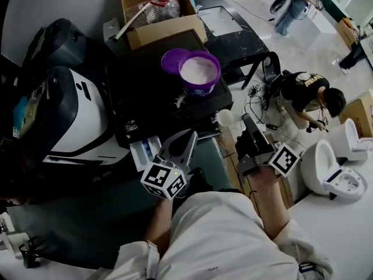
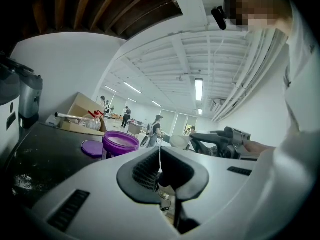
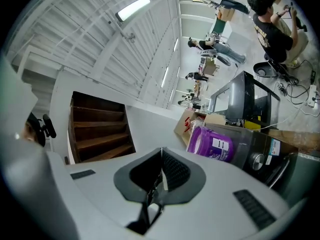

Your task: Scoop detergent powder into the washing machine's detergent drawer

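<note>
The scooping does not seem to have begun; this is looking like the approach. In the head view the left gripper [image 1: 187, 140] and the right gripper [image 1: 247, 126] are both hovering at the front edge of the washing machine [image 1: 145, 101]. Each one's jaws are pressed together, with nothing clearly between them. The detergent tub [image 1: 199, 74] is standing upright on the machine's top at 12 o'clock from the left gripper, its mouth facing up and showing white powder [image 1: 198, 69]. Its lid [image 1: 172, 60] is lying off at the tub's 10 o'clock. The detergent drawer [image 1: 144, 151] is sitting pulled out at the left gripper's 9 o'clock, its long axis running roughly 12 to 6. A pale round thing [image 1: 225, 117] is showing just off the right gripper's tip, and whether it is a scoop cannot be told. The next move is likely calling for a scoop in hand and a reach toward 12 o'clock into the tub.
</note>
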Demonstrator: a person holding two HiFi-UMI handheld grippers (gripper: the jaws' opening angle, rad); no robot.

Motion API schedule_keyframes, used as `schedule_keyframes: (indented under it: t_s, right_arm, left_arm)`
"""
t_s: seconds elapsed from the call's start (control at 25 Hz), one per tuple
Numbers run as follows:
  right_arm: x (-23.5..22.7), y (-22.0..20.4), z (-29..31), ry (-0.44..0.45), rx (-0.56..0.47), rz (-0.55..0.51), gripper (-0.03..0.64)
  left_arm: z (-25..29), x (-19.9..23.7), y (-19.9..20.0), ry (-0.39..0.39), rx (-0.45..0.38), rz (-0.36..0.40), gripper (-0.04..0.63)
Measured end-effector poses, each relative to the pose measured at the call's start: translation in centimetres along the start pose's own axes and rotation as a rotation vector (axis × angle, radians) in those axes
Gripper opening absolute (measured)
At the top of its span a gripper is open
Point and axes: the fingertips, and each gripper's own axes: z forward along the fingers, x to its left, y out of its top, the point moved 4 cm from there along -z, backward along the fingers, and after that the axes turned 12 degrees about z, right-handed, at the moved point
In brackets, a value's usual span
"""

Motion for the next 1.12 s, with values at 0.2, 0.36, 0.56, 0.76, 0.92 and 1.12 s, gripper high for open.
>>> schedule_keyframes:
  t_s: [0.2, 0.36, 0.56, 0.76, 0.92, 1.12]
  right_arm:
    - [-0.4, -0.7, 1.7, -0.008, -0.007, -0.007, 0.009]
    - [-0.8, -1.2, 2.2, -0.020, -0.009, -0.017, 0.009]
    - [-1.2, -0.9, 1.9, -0.046, -0.029, -0.017, 0.008]
    - [-1.8, -0.5, 2.4, -0.063, -0.027, -0.007, 0.009]
    - [-2.0, 0.1, 4.1, -0.058, -0.004, -0.009, 0.009]
    - [-2.3, 2.0, 7.3, -0.037, 0.033, -0.020, 0.009]
  left_arm:
    - [0.4, 1.4, -0.5, -0.026, 0.018, -0.008, 0.020]
    - [0.7, 2.1, -1.2, -0.044, 0.025, -0.021, 0.021]
    - [1.5, 2.2, -1.3, -0.074, 0.032, -0.036, 0.021]
    - [2.1, 2.7, -1.8, -0.078, 0.050, -0.051, 0.021]
    - [2.8, 3.7, -2.0, -0.057, 0.062, -0.060, 0.021]
    - [4.3, 5.1, -1.2, -0.016, 0.064, -0.057, 0.021]
